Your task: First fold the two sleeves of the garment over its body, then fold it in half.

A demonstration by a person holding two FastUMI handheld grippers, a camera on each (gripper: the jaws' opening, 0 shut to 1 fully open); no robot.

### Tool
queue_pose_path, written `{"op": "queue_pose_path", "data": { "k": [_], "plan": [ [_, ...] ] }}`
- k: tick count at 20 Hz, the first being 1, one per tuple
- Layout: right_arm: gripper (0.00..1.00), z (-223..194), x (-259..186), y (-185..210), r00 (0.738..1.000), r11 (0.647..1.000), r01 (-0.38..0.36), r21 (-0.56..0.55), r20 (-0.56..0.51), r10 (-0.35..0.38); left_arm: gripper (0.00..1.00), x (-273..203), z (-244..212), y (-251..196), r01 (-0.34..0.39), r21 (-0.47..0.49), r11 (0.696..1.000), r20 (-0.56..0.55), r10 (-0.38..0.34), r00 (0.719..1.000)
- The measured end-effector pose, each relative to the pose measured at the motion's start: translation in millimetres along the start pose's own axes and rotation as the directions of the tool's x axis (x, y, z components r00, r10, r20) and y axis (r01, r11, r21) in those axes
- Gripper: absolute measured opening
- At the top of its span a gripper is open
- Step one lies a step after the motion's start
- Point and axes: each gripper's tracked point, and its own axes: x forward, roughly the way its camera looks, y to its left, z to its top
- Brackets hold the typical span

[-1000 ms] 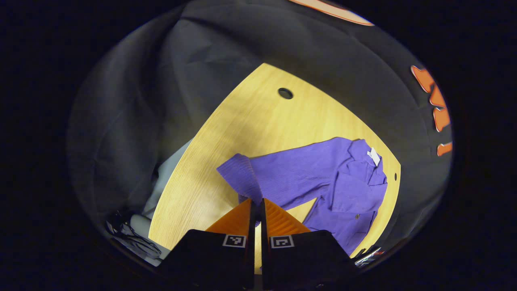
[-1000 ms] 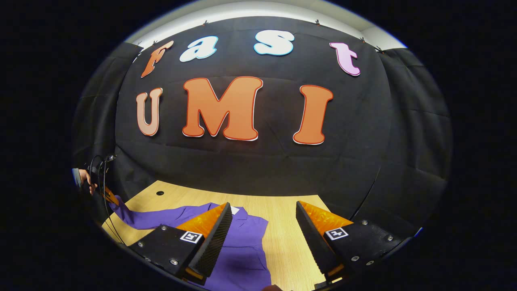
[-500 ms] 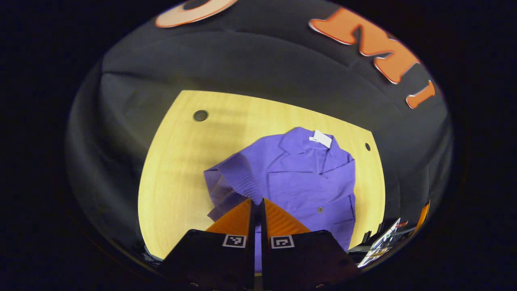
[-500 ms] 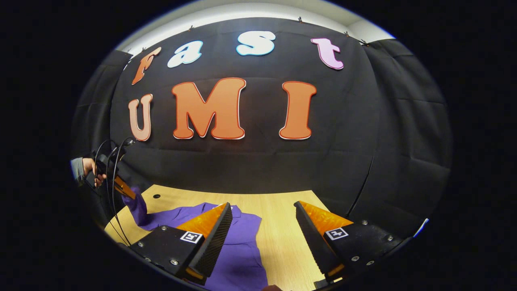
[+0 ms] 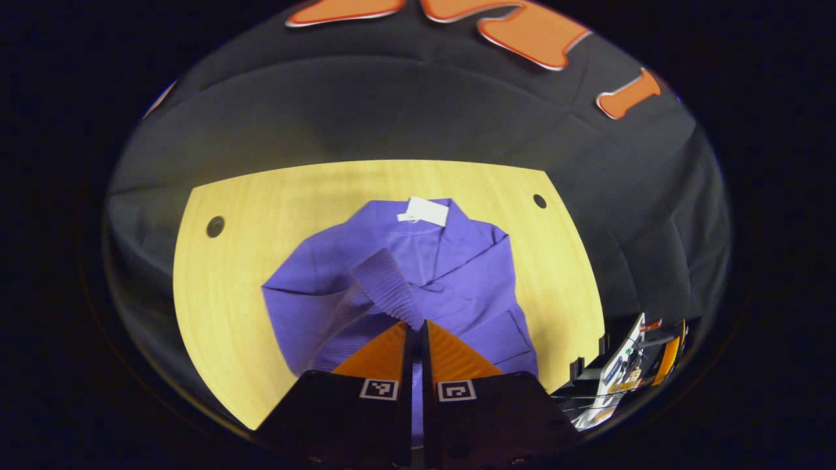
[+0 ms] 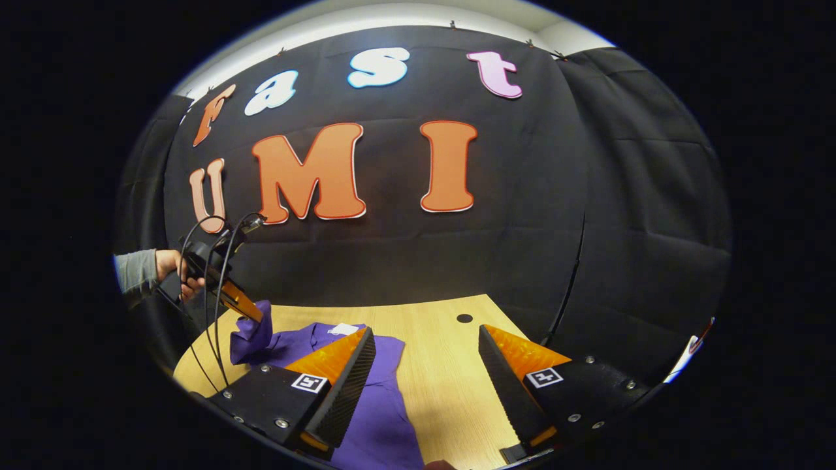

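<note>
A purple garment (image 5: 450, 274) with a white neck label lies flat on the wooden table (image 5: 222, 287), collar toward the far wall. My left gripper (image 5: 414, 326) is shut on the ribbed cuff of one sleeve (image 5: 385, 284), holding it lifted above the garment's body. The right gripper view shows that left gripper (image 6: 251, 314), held by a hand (image 6: 171, 262), with the sleeve (image 6: 251, 336) hanging from it over the garment (image 6: 385, 418). My right gripper (image 6: 424, 339) hovers open above the table's near side, nothing between its fingers; its left finger (image 6: 339, 365) overlaps the garment's right part.
The table (image 6: 450, 391) has round cable holes (image 5: 215, 226) near its far corners (image 5: 539, 201) and one in the right gripper view (image 6: 464, 318). Black cloth walls close the booth behind and at both sides. Some equipment with cables (image 5: 627, 372) stands off the table's right edge.
My left gripper has carried the sleeve cuff from the table's left side up and over the garment's body. The right gripper has stayed open and turned slightly rightward.
</note>
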Motion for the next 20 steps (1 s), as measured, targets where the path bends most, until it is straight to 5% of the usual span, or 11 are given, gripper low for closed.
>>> {"op": "queue_pose_path", "data": {
  "k": [13,20],
  "plan": [
    [0.94,-20,4,-51,0.997,0.997,0.062,0.047,-0.047,-0.06,0.08,102,41,-147,0.064,0.224,0.972,-0.093,-0.044,0.995],
    [0.94,-23,20,-44,0.998,0.999,0.021,0.037,-0.061,-0.019,0.18,74,53,-186,0.127,0.282,0.951,0.035,-0.142,0.989]
  ]
}}
